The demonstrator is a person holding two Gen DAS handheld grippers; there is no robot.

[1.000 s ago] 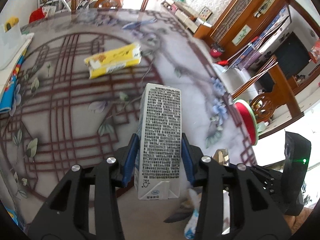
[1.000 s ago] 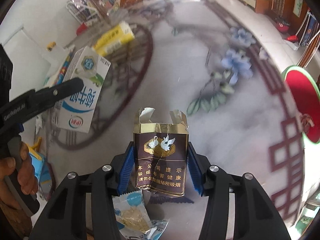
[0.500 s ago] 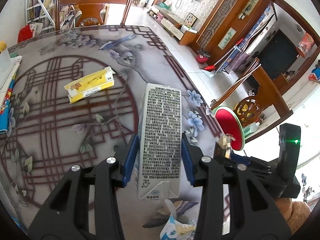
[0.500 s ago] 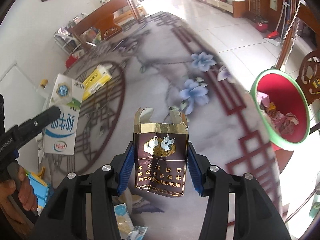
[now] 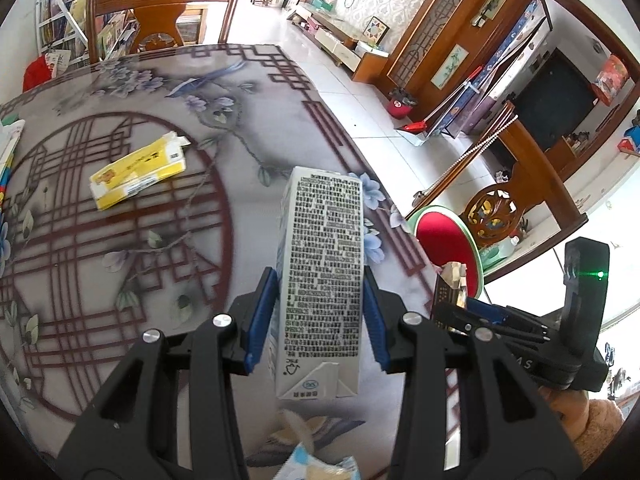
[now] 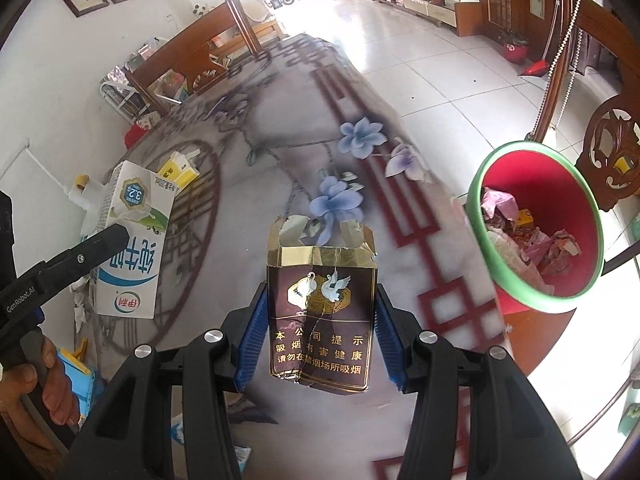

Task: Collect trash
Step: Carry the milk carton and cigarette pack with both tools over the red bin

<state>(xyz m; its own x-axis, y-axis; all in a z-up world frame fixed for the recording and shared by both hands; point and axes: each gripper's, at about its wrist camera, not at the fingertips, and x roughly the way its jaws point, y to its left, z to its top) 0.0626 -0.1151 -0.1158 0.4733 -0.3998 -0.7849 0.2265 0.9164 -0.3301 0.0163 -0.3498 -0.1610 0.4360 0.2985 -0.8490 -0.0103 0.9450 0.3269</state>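
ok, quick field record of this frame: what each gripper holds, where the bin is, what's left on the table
left gripper: shut on milk carton
right gripper: shut on torn cigarette pack
bin: red trash bin with green rim, on the floor beyond the table edge, already holding trash
table: yellow box lying flat; snack wrapper at the near edge
carried items: both clear of the tabletop, not yet over the bin

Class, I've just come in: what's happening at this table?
A person is clearing trash with a handheld gripper in each hand. The left gripper is shut on a milk carton; the right gripper is shut on a torn, empty cigarette pack. Both are held above the patterned table, near a red bin with a green rim already holding rubbish. A yellow box lies on the table.
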